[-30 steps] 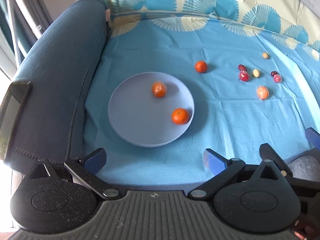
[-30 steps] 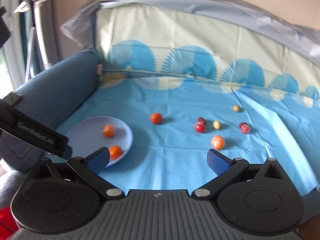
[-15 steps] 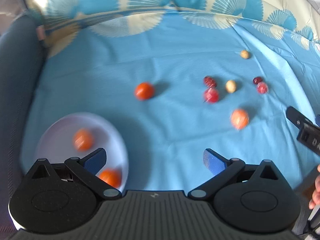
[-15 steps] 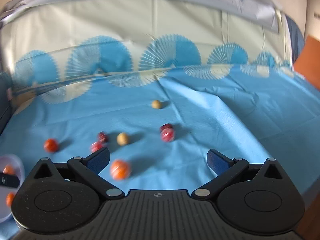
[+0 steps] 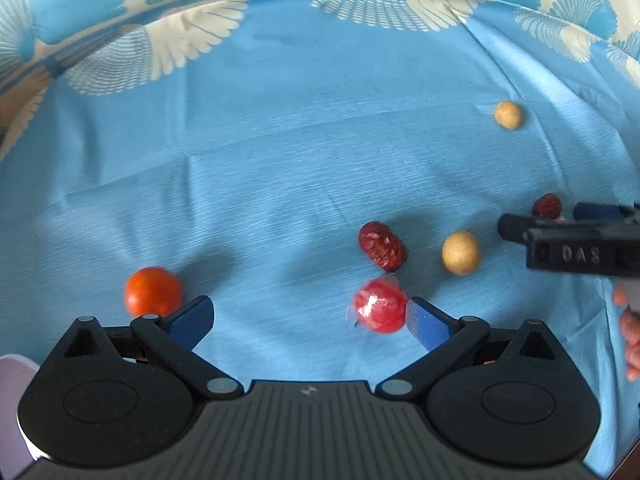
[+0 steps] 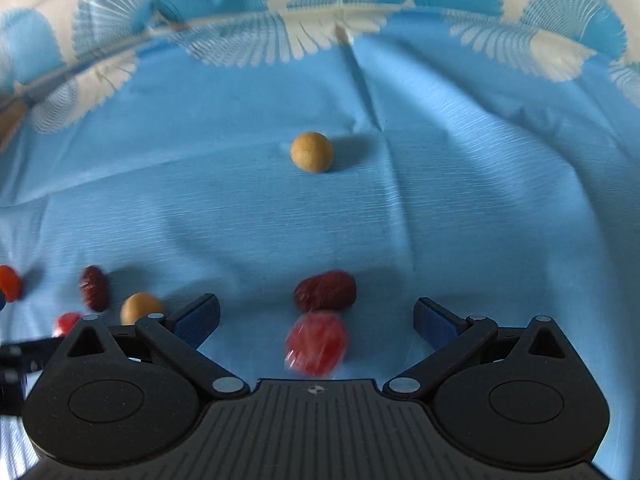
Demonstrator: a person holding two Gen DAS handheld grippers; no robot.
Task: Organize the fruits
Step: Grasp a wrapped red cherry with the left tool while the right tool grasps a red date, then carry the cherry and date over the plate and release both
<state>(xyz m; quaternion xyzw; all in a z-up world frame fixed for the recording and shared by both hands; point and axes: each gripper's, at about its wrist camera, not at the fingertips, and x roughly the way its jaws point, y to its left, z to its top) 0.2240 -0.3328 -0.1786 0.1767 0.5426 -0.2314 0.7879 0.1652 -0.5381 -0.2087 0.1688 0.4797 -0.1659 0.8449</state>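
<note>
A big blue cloth (image 5: pixel 280 160) covers the couch, and most fruits lie loose on it, so much is left. Only a bit of the plate (image 5: pixel 12 392) shows. The left gripper (image 5: pixel 310 316), jaws wide but just closing a little, holds nothing; a red wrapped fruit (image 5: pixel 378 310) sits beside it. The right gripper (image 6: pixel 316 320) is wide apart over another red fruit (image 6: pixel 316 344)

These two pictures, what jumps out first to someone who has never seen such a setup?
Small round fruits lie scattered on a bright blue cloth. In the left view a shiny wrapped red fruit sits by the open left tool, an orange tangerine just outside it. In the right view another wrapped red fruit lies between the open right tool's fingers.
</note>
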